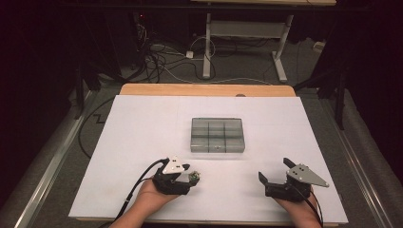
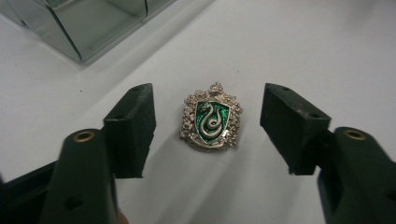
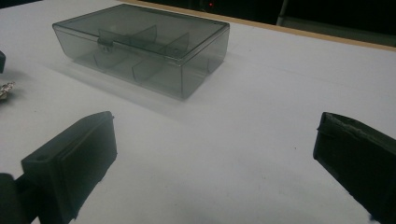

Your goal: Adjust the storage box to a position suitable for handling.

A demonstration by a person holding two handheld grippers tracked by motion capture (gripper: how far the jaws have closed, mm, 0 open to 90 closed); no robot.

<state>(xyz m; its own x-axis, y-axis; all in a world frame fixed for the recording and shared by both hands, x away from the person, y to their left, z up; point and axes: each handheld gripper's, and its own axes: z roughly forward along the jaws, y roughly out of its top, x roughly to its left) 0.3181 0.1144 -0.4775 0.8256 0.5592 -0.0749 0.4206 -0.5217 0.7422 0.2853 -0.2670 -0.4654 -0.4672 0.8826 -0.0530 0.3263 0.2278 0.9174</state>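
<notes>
Crest-shaped metal badge (image 2: 211, 117), green enamel, silver snake; between parted jaws.

No words or numbers can be read anywhere; the only sign is a silver snake on the green crest pin (image 2: 211, 119).

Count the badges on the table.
1: a small silver crest badge with a green snake shield lies flat on the white table, between the open left gripper jaws.
</notes>
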